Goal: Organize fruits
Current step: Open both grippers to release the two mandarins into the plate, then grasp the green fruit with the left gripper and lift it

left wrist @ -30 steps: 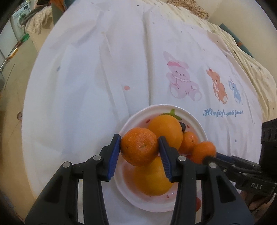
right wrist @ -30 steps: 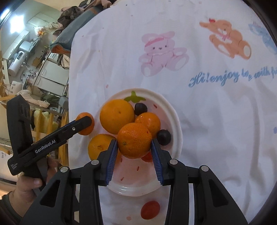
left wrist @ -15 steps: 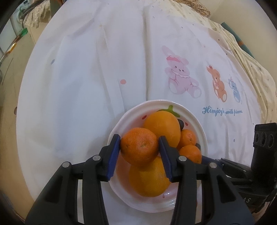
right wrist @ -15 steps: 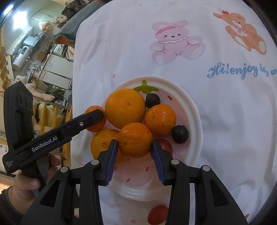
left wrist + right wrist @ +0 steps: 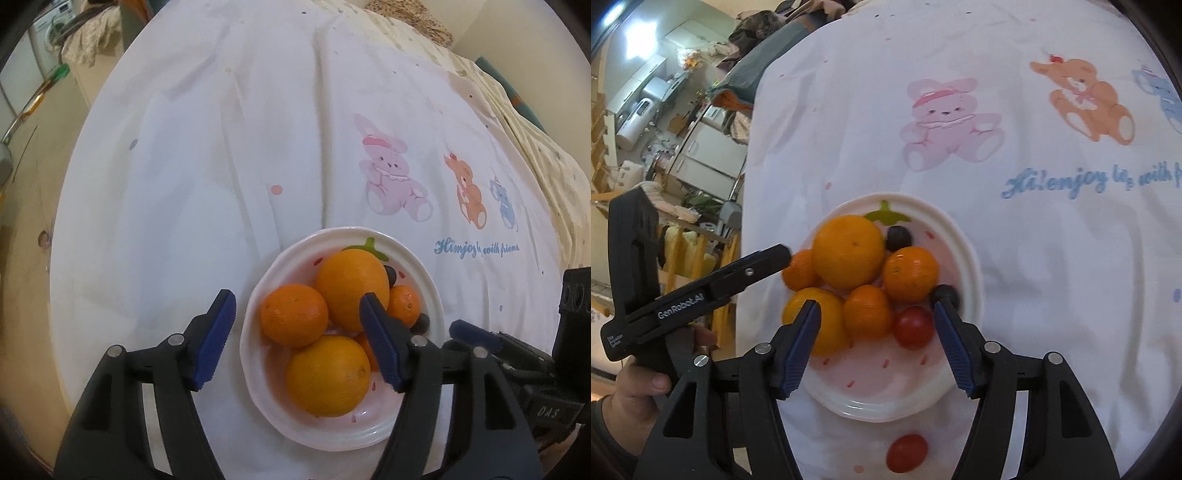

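both grippers (image 5: 297, 343) (image 5: 877, 341) freshly opened, empty

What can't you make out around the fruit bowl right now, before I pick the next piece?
- Red tomato in the bowl: hidden in the left wrist view behind the oranges and the left hand-held gripper.
- Tomato on the cloth: blurred in the right wrist view, absent from the left.
- Dark fruit: partly covered by the right hand-held gripper.
- Bowl's near rim: crossed by the gripper fingers in both views.

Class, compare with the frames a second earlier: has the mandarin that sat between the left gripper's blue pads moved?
Yes. The mandarin has dropped from between the left gripper's pads, whose jaws have just opened, and now rests in the bowl near its left rim.
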`<action>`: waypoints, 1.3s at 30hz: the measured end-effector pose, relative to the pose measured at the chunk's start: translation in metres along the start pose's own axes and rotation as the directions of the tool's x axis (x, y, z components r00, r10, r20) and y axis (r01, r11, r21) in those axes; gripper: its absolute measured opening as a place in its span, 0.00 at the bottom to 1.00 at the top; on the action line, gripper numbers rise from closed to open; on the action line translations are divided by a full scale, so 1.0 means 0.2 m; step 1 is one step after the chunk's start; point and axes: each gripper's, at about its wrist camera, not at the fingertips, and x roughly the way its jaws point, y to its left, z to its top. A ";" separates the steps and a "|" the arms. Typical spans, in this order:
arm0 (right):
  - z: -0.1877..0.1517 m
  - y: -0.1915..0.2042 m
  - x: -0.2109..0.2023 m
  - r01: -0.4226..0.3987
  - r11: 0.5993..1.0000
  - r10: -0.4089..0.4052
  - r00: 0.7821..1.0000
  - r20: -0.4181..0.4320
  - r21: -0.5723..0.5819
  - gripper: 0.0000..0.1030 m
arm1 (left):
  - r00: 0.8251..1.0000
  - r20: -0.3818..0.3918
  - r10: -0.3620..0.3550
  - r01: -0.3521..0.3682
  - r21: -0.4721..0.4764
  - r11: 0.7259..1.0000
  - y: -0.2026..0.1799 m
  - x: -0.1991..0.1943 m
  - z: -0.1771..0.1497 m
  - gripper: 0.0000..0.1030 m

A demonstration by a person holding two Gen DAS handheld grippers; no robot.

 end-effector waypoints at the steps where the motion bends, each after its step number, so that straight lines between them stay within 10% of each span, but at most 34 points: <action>1: -0.01 -0.01 -0.01 -0.002 1.000 0.002 1.000 0.003 0.009 0.64 | 1.000 -0.004 0.002 -0.002 -0.006 1.000 0.00 0.00 0.00 0.64; 27: -0.30 -0.01 -0.44 0.035 0.998 -0.042 0.993 0.114 0.060 0.69 | 0.988 0.150 0.025 -0.045 0.128 0.991 -0.05 -0.35 -0.22 0.64; 39: -0.50 -0.09 -0.57 0.070 0.987 -0.090 0.987 0.136 0.148 0.75 | 0.994 0.097 -0.049 0.031 0.178 0.983 -0.10 -0.47 -0.54 0.64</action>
